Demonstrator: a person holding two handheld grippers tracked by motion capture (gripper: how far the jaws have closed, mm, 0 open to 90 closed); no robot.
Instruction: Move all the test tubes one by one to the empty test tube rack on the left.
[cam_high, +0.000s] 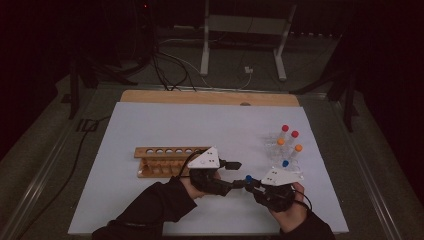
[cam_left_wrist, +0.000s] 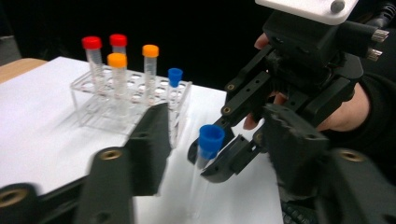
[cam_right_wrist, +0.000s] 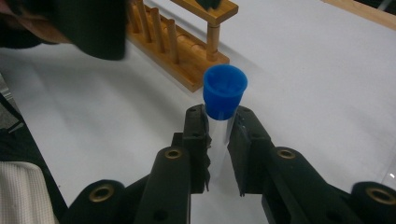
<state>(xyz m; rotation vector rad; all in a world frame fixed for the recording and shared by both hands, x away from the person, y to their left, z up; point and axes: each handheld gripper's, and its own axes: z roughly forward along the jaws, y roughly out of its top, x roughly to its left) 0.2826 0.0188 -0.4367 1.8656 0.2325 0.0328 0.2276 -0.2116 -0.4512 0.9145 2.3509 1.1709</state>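
My right gripper (cam_high: 251, 183) (cam_right_wrist: 218, 119) is shut on a clear tube with a blue cap (cam_high: 248, 178) (cam_right_wrist: 224, 88), gripped just under the cap and held low over the white mat. The left gripper view shows that tube (cam_left_wrist: 210, 139) in the right gripper's jaws, between my own two jaws. My left gripper (cam_high: 236, 174) (cam_left_wrist: 218, 120) faces it from the left with its jaws apart on either side of the tube, neither pad touching it. A blurred left jaw sits at the top left of the right gripper view.
A clear plastic rack (cam_high: 272, 145) (cam_left_wrist: 88, 100) at the right holds several upright tubes with red, orange and blue caps. A wooden tube rack (cam_high: 165, 160) (cam_right_wrist: 187, 51) lies left of centre. The white mat (cam_high: 175, 125) covers the wooden table; a metal stand (cam_high: 245, 30) is beyond.
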